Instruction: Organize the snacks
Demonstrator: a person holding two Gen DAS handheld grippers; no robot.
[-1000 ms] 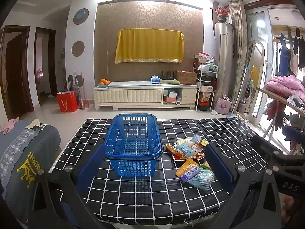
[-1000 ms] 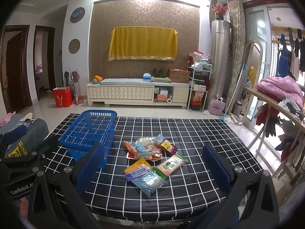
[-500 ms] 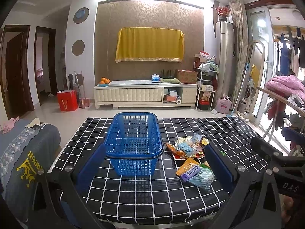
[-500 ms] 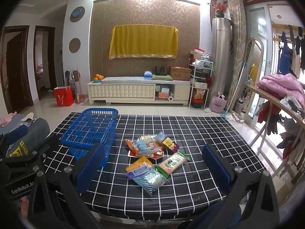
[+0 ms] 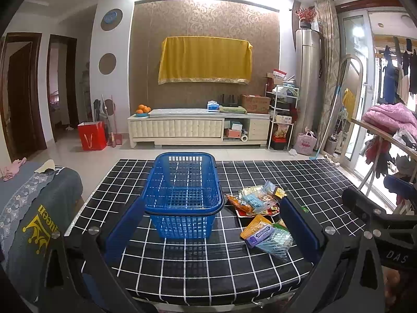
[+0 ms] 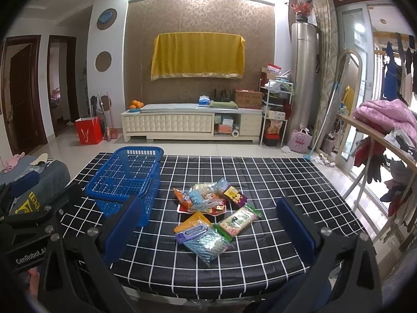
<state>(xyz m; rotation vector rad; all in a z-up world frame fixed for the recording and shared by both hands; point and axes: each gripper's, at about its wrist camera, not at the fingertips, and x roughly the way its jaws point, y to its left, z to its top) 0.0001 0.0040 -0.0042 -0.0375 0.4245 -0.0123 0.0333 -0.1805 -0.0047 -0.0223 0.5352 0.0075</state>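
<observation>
An empty blue plastic basket [image 5: 183, 195] [image 6: 125, 177] stands on the left half of a black table with a white grid [image 5: 208, 263] [image 6: 273, 242]. To its right lies a heap of snack packets [image 5: 256, 203] [image 6: 208, 200] on a red plate, with more packets [image 5: 268, 237] [image 6: 206, 237] nearer the front edge. My left gripper [image 5: 211, 227] is open, held back from the table with the basket framed between its blue pads. My right gripper [image 6: 208, 227] is open too, its pads apart on either side of the front packets and above them.
A grey cushioned seat [image 5: 31, 208] sits at the table's left. Behind the table is tiled floor, a white TV cabinet [image 5: 198, 129], a red bag [image 5: 91, 135] and a shelf rack [image 5: 282, 120]. A clothes rail with garments [image 6: 385, 140] runs along the right.
Both views have crept slightly closer to the table. Basket and packets lie where they were, and both grippers stay open.
</observation>
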